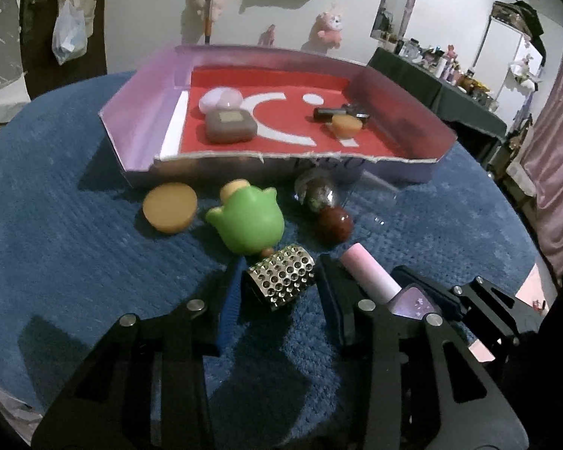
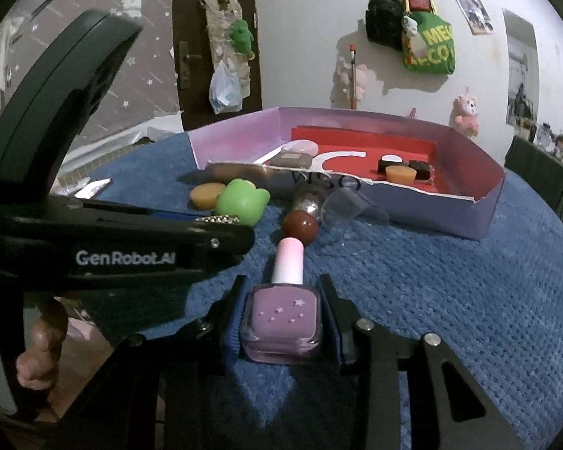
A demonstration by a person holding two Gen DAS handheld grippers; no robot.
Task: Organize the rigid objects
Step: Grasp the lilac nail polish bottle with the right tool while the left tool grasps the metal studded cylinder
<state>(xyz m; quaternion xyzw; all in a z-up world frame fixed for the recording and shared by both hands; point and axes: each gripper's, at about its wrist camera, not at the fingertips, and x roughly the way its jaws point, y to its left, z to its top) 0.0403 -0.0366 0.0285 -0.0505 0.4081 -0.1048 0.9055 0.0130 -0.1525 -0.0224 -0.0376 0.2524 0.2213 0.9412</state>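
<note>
Right wrist view shows the right gripper (image 2: 281, 322) with both pads pressed against the flat sides of a purple nail polish bottle (image 2: 281, 328), so it is clenched on the bottle. The bottle lies on its back on the blue mat (image 2: 450, 300), and its long axis runs straight away from the gripper: square glass body near, pink cap (image 2: 289, 264) pointing far toward the box (image 2: 484, 217). That box, purple-walled with a red floor, sits ahead and slightly right, so I judge the carry is a lift forward over its torn near wall.

Left wrist view has the left gripper (image 1: 277, 281) straddling a studded metal cylinder (image 1: 281, 277). Its fingers stand on either side, spread a little wider than the piece, with gaps showing, so it looks released and not yet gripping. The cylinder lies on its side with its axis slanting from near-left to far-right across the jaws.

Beyond both lie a brown ball (image 1: 334, 225), a green toy (image 1: 247, 221), a tan disc (image 1: 170, 207) and a shiny speckled ball (image 1: 317, 191), all just in front of the box wall. A clear plastic piece (image 2: 343, 206) beside the balls is hard to make out. Inside the box, a grey case (image 1: 229, 125) is plain; the dark items at the far right are blurred. The left tool hides the cylinder from the right camera.
</note>
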